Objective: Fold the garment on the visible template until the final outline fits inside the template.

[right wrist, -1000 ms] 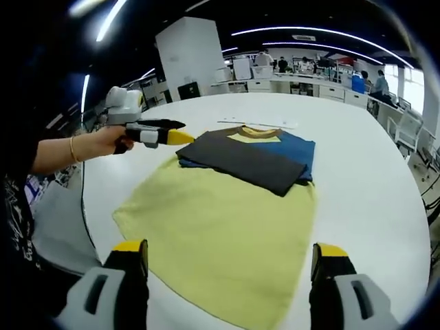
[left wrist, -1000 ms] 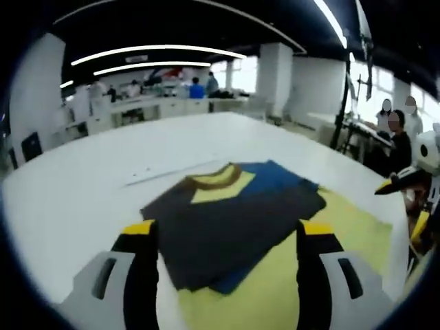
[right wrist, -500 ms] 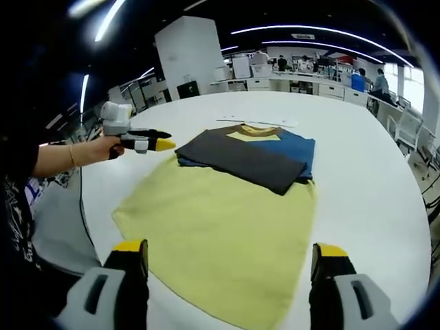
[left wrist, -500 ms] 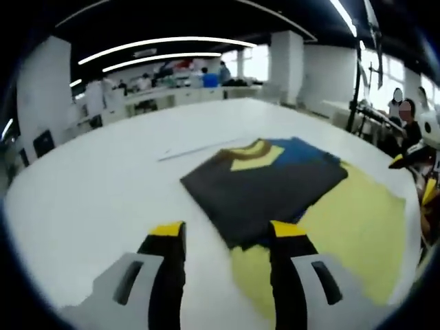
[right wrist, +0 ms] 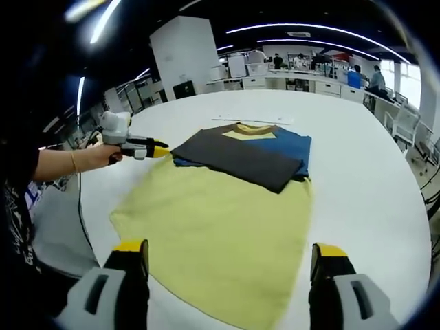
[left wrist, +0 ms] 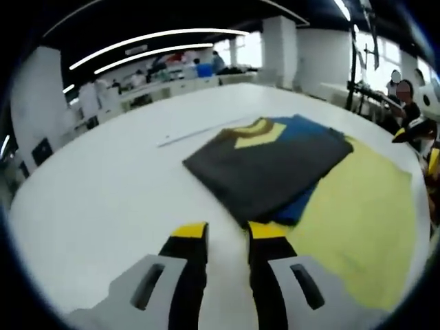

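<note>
— While I hold both tools up, how many garments do you count?
— One folded garment (right wrist: 245,156), dark grey over blue, lying on one yellow template (right wrist: 216,234) atop the white table (right wrist: 371,179).
— And my grippers?
— Two. Your left gripper (left wrist: 227,232) has jaws narrowed, nearly together, holding nothing. Your right gripper (right wrist: 230,253) is spread wide, empty.

Folded dark/blue garment (right wrist: 244,155) lies flat atop yellow template (right wrist: 220,227).
</note>
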The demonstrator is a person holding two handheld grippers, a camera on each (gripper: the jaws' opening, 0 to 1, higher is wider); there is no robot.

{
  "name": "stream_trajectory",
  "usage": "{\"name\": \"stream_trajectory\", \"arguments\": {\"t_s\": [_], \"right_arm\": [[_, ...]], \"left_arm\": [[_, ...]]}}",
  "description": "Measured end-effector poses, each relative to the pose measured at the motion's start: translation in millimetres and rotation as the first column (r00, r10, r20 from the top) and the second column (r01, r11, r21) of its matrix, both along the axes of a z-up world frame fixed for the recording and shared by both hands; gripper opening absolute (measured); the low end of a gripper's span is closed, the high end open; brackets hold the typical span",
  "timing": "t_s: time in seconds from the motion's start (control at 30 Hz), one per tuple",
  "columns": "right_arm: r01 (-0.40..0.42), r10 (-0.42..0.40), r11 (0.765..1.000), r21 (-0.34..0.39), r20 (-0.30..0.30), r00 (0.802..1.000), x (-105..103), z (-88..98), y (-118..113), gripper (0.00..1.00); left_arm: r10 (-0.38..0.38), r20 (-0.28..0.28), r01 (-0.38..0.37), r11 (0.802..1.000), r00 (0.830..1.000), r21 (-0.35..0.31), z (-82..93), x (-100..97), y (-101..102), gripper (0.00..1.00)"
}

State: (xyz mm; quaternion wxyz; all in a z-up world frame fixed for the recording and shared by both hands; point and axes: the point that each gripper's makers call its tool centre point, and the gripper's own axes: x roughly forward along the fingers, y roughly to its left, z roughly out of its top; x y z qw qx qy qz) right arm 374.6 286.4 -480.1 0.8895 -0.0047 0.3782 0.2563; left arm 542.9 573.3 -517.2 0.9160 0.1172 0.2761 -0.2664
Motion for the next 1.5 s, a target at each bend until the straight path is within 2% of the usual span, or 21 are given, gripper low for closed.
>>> {"name": "stream_trajectory", "arguments": {"t_s": [0.1,0.37,0.53,0.73,0.87,1.07,1.5], "right_arm": [[0.008,-0.008,1.0,-0.003,-0.002,1.0,0,-0.3,-3,0.98],[0.02,-0.02,1.0,-0.004,-0.013,1.0,-2,-3.7,-4,0.98],[0.022,-0.022,1.0,0.002,-0.013,1.0,-1,-3.6,-2,0.98],[0.031,-0.031,1.0,0.0,-0.013,0.999,-1,-3.2,-6,0.98],[0.035,-0.035,0.999,-0.002,-0.012,0.999,-2,-2.7,-7,0.98],[0.042,-0.042,0.999,-0.006,-0.027,0.999,-4,-7.0,-9,0.98],[0.029,-0.029,1.0,-0.002,-0.047,0.998,-8,-9.7,-7,0.95]], "left_arm": [[-0.005,-0.009,0.005,1.0,1.0,0.007,-6.1,1.3,0,0.16],[-0.013,-0.035,0.011,0.999,0.999,-0.048,-8.5,-0.9,-12,0.05],[0.01,-0.054,-0.013,0.998,0.998,-0.058,-11.3,-0.9,-12,0.01],[0.001,-0.021,0.0,1.0,1.0,0.03,-9.0,-0.5,-2,0.0],[0.007,-0.022,-0.006,0.998,1.0,0.062,-9.6,0.2,3,0.0],[0.005,0.003,-0.005,0.988,1.0,0.157,-10.5,-1.6,5,0.0],[0.003,0.01,-0.004,0.984,1.0,0.177,-9.6,7.9,19,0.0]]}}
